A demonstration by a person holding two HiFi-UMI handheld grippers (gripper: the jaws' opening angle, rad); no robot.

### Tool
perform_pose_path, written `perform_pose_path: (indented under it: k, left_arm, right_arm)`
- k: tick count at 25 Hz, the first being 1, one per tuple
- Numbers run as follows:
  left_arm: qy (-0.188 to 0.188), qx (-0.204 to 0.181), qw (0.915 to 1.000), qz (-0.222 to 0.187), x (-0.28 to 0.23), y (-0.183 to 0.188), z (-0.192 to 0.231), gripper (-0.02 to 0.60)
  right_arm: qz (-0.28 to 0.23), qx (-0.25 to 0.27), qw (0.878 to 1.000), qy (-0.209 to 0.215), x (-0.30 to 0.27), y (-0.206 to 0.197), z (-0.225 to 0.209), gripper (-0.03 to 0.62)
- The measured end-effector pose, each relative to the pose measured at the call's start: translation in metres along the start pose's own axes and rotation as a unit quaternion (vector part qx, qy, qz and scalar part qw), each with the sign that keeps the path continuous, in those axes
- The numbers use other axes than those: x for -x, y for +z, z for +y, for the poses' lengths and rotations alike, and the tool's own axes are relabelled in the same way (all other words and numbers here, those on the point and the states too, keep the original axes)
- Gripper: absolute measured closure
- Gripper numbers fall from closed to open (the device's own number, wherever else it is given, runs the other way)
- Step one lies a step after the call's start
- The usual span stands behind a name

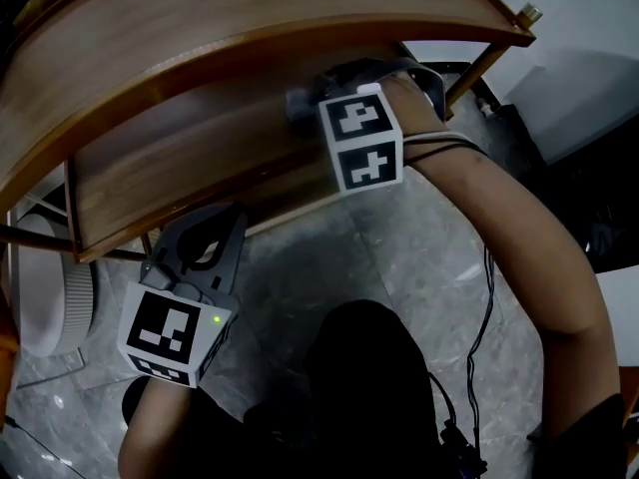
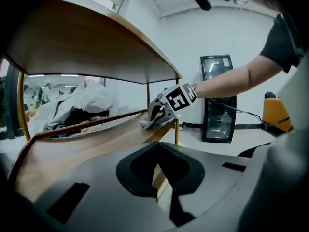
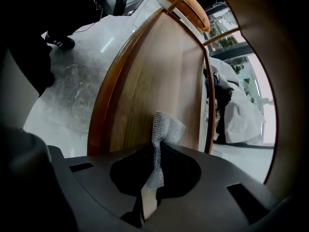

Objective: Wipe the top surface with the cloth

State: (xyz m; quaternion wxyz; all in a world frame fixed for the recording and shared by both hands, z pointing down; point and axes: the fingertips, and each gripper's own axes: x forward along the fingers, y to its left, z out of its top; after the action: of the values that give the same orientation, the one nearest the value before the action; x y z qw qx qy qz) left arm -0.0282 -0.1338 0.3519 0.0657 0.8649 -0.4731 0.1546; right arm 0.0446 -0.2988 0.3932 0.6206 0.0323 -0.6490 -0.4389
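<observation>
Right gripper (image 3: pixel 155 149) — jaws clamped on grey cloth (image 3: pixel 166 127), its tip protruding onto wooden shelf (image 3: pixel 154 66); left gripper (image 2: pixel 158 149) — closed, empty, well apart.

You hold two grippers: left gripper (image 1: pixel 213 236), right gripper (image 1: pixel 312 100). One grey cloth (image 3: pixel 162 128). Two wooden shelf boards, upper board (image 1: pixel 200 18) and lower board (image 1: pixel 190 163); one black cabinet (image 2: pixel 218 100); one heap of white fabric (image 2: pixel 84 100).

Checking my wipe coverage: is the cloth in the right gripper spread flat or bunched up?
Bunched. The cloth is pinched into a narrow strip by the right gripper, with a small tuft poking past it.
</observation>
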Motion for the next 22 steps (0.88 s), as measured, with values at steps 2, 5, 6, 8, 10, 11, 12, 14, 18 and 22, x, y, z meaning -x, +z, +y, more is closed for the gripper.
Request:
perform_pose_path:
  k: [2, 5, 6, 8, 10, 11, 12, 14, 18, 22]
  left_arm:
    - [-0.004, 0.003, 1.0, -0.002, -0.006, 0.004, -0.004, 0.571]
    - [-0.013, -0.001, 0.9999, -0.009, -0.015, 0.012, -0.012, 0.571]
    - [-0.017, -0.002, 0.9998, -0.011, -0.018, 0.015, -0.015, 0.571]
    - [-0.022, -0.001, 0.9997, -0.011, -0.023, 0.019, -0.02, 0.571]
    - [-0.026, -0.001, 0.9996, -0.012, -0.026, 0.021, -0.024, 0.571]
    - [-0.027, -0.003, 0.9995, -0.013, -0.027, 0.022, -0.026, 0.571]
    - [-0.028, -0.006, 0.9995, -0.015, -0.028, 0.022, -0.028, 0.571]
    - [-0.03, -0.008, 0.9994, -0.017, -0.029, 0.023, -0.031, 0.571]
    - [-0.033, -0.008, 0.9992, -0.02, -0.029, 0.024, -0.035, 0.571]
    - [-0.028, -0.005, 0.9994, -0.022, -0.025, 0.025, -0.033, 0.571]
  right_arm:
    - [0.016, -0.012, 1.0, 0.004, 0.0, -0.022, 0.003, 0.563]
    - [0.044, -0.027, 0.999, 0.012, 0.003, -0.058, 0.009, 0.562]
    - [0.053, -0.03, 0.998, 0.015, 0.004, -0.069, 0.012, 0.562]
    - [0.072, -0.034, 0.997, 0.021, 0.007, -0.089, 0.017, 0.562]
    - [0.087, -0.038, 0.995, 0.024, 0.01, -0.104, 0.021, 0.562]
    - [0.093, -0.04, 0.995, 0.025, 0.011, -0.109, 0.022, 0.562]
    - [0.098, -0.041, 0.994, 0.025, 0.012, -0.114, 0.024, 0.563]
    - [0.108, -0.039, 0.993, 0.027, 0.014, -0.119, 0.027, 0.563]
    - [0.134, -0.039, 0.99, 0.035, 0.016, -0.132, 0.031, 0.562]
    - [0.152, -0.052, 0.987, 0.031, 0.015, -0.146, 0.032, 0.562]
